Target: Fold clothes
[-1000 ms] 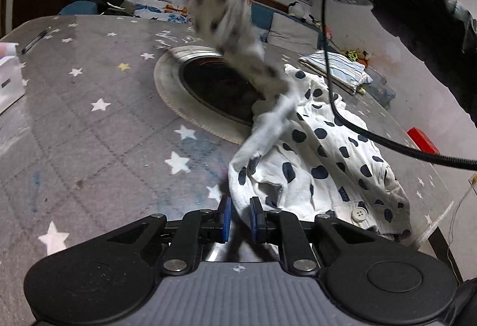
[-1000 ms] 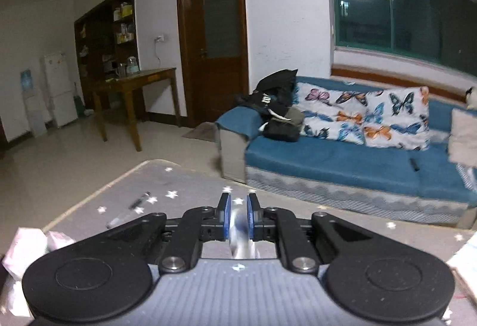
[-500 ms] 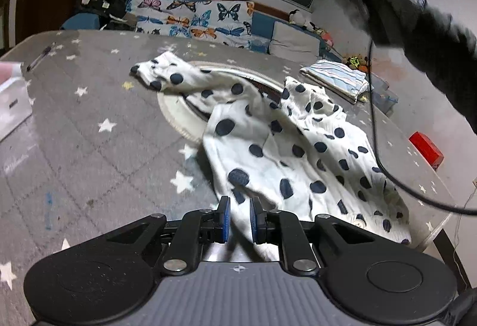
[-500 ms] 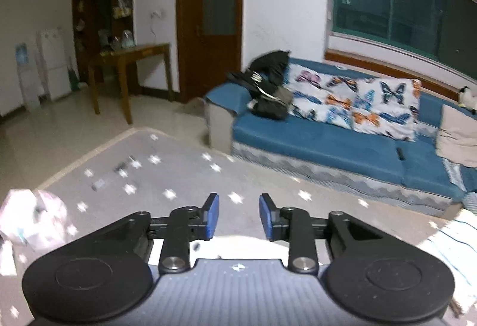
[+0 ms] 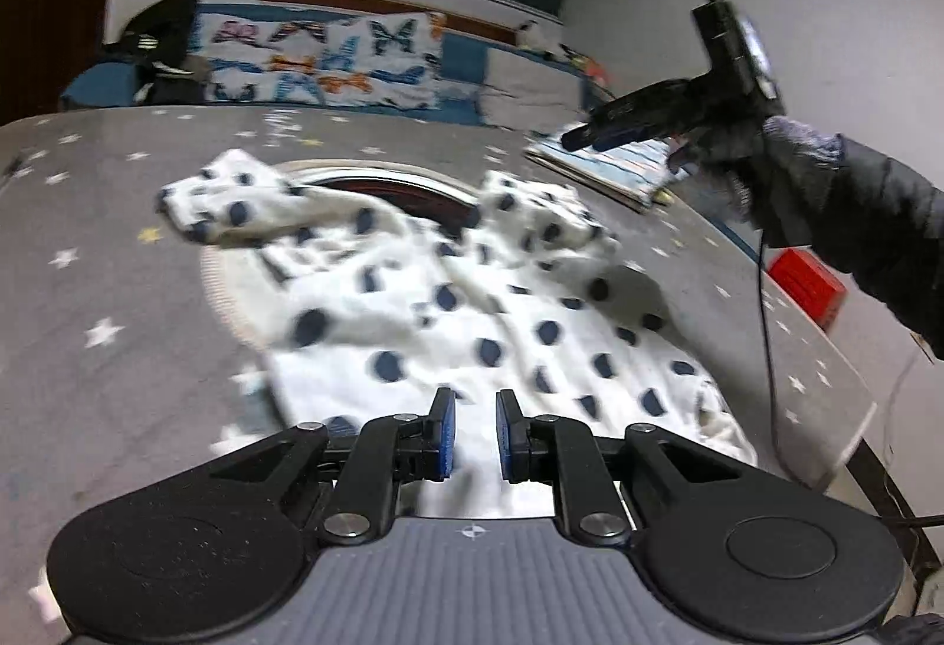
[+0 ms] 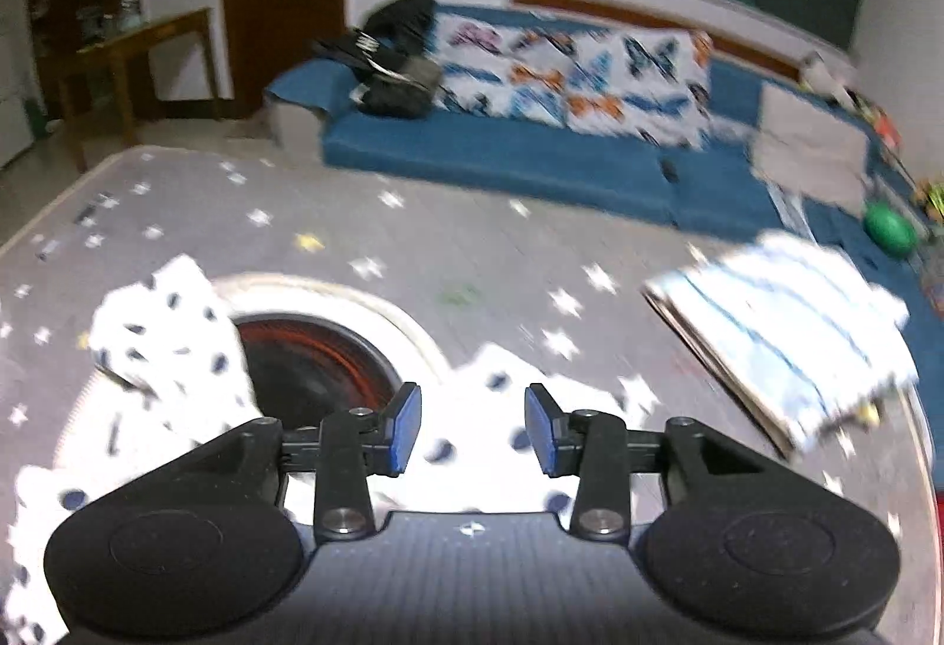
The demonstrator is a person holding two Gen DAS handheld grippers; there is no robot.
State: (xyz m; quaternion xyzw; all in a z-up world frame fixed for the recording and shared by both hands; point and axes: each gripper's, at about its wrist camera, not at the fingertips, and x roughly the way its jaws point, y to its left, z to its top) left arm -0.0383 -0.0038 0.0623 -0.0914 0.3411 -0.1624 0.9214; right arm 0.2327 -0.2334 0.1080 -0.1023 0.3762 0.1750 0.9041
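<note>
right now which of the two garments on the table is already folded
The striped blue-and-white garment at the table's far right edge: it lies as a neat flat stack. The polka-dot garment is spread out and rumpled across the middle.

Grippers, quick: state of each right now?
Left gripper: nearly closed, pinching the near edge of the polka-dot garment.
Right gripper: open, holding nothing, jaws just been opening above the garment.

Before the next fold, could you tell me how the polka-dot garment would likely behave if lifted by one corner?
The polka-dot garment is probably floppy: it lies rumpled and dips into the round recess. It looks thin and light, so it would likely drape and drag across the table.
</note>
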